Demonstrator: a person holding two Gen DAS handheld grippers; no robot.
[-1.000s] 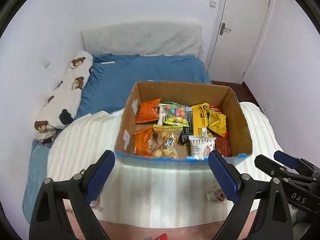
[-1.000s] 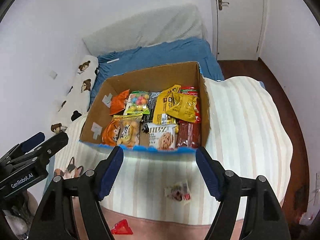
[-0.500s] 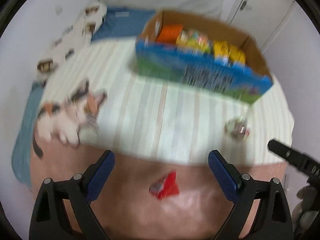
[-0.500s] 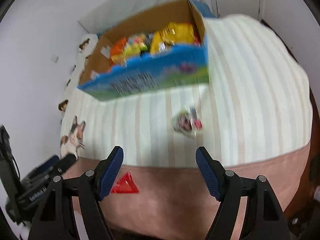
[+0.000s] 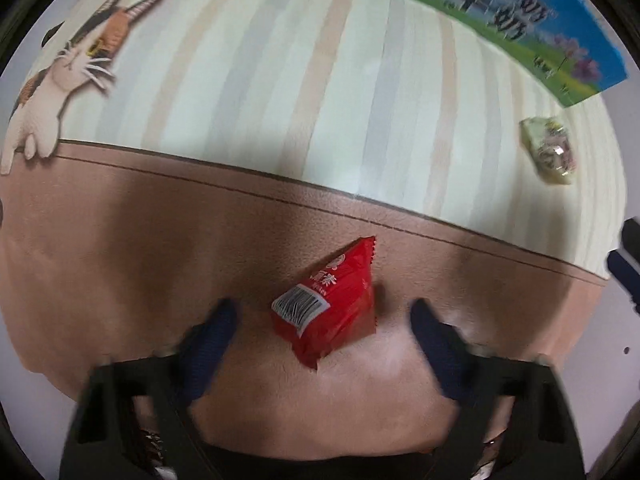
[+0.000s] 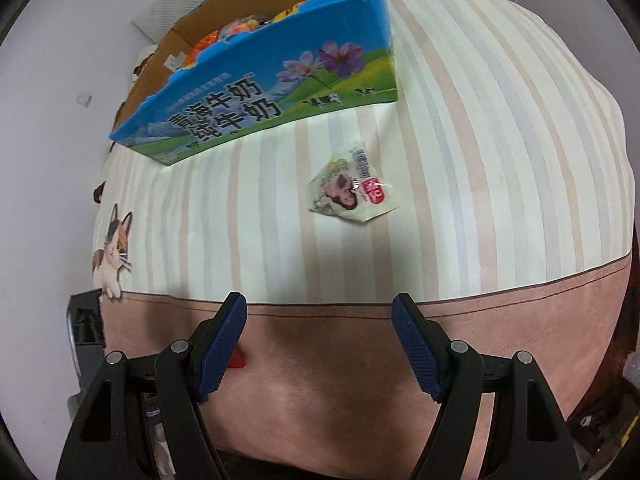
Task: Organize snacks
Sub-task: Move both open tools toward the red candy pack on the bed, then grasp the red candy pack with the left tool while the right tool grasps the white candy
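A red snack packet (image 5: 332, 300) lies on the pink band of the bed cover, between the open fingers of my left gripper (image 5: 324, 312); a corner of it shows in the right wrist view (image 6: 237, 360). A pale green snack packet (image 6: 350, 194) lies on the striped cover, well ahead of my open, empty right gripper (image 6: 320, 312); it also shows in the left wrist view (image 5: 550, 150). The blue-sided cardboard box (image 6: 256, 92) holding several snacks stands beyond it and shows in the left wrist view (image 5: 520, 20).
The striped bed cover (image 6: 480, 160) has a cat print at the left (image 5: 68, 68). The cover's front edge drops off just under both grippers. The right gripper's finger (image 5: 626, 264) shows at the right edge of the left wrist view.
Both grippers have dropped from above the box down toward the bed's front edge. The left gripper has closed in on the red packet, which now sits between its fingers.
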